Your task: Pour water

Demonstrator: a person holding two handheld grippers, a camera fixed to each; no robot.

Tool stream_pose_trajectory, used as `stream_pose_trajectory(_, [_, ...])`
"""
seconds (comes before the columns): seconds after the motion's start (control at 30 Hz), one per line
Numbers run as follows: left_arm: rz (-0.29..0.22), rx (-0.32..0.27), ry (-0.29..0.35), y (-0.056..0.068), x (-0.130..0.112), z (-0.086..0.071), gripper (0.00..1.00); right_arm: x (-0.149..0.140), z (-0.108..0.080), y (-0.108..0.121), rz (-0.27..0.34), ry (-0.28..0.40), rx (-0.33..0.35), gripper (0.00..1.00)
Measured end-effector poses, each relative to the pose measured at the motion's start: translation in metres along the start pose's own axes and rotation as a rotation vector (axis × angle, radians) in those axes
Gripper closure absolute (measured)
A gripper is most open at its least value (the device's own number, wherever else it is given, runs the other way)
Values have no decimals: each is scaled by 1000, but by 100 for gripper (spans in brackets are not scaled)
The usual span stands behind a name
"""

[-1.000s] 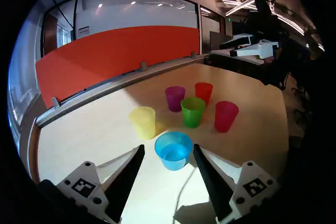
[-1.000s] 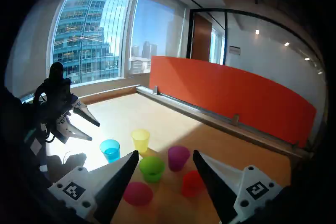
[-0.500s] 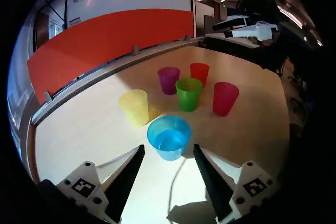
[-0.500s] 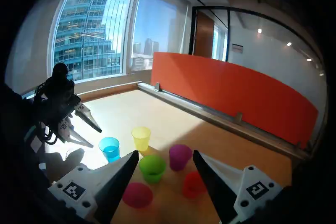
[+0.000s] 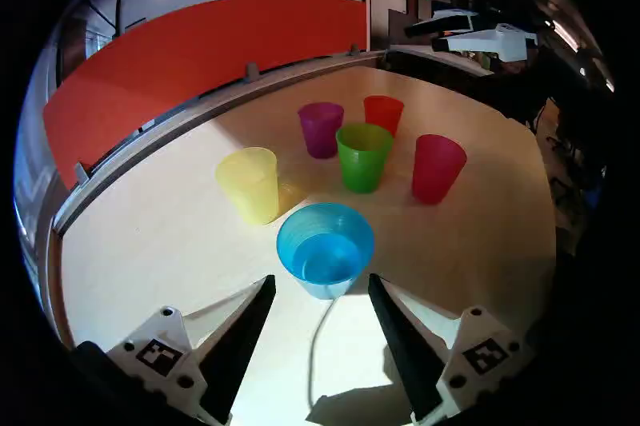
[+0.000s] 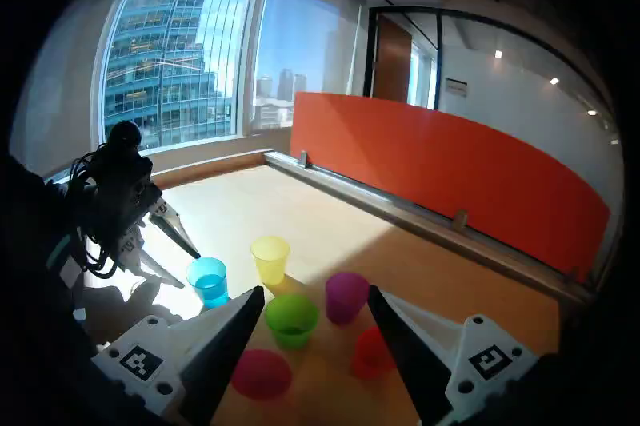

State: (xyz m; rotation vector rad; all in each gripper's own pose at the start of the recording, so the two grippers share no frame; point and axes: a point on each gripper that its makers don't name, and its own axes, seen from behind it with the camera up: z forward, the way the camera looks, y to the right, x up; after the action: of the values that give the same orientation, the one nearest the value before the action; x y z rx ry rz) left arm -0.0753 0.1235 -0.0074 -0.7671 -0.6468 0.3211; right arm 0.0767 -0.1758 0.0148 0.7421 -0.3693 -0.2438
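Closer than a second ago, the blue cup (image 5: 326, 250) now sits larger and lower in the left gripper view, its near wall just ahead of the left gripper (image 5: 320, 278). It stands upright on the worktop (image 5: 160, 266), near the front of the group, with water (image 5: 324, 260) in its lower part. The left gripper's fingers are spread wide and touch nothing; the cup lies on the line between them, not yet within their reach.

Judging by this, the step in hand is the approach to the pick-up, and no pouring has begun. The next move calls for carrying the fingers forward until they flank the cup's wall, then clamping gently, since a thin cup may buckle, and lifting it level so nothing spills. Which cup is to receive the water I cannot tell.

Just beyond the blue cup stands a yellow cup (image 5: 249, 184), near it but apart. Farther off come a green cup (image 5: 364, 156), a purple cup (image 5: 321, 129), a red cup (image 5: 383, 114) and a pink cup (image 5: 438, 168), clustered close together. That makes six cups, one of each colour, and only the blue one visibly holds water.

The right gripper (image 6: 314, 290) hovers over the cluster, fingers parted and holding nothing. Two grippers in all.
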Motion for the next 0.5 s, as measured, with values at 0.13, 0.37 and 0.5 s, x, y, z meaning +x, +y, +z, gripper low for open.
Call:
stream_pose_trajectory(0.13, [0, -11, -9, 0, 0, 8, 15, 0, 4, -1, 1, -4, 5, 0])
stream_pose_trajectory(0.37, [-2, -29, -24, 1, -2, 21, 14, -6, 12, 0, 4, -21, 13, 0])
stream_pose_trajectory(0.5, [-2, -36, -29, 2, -1, 26, 15, -10, 18, -2, 6, -32, 22, 0])
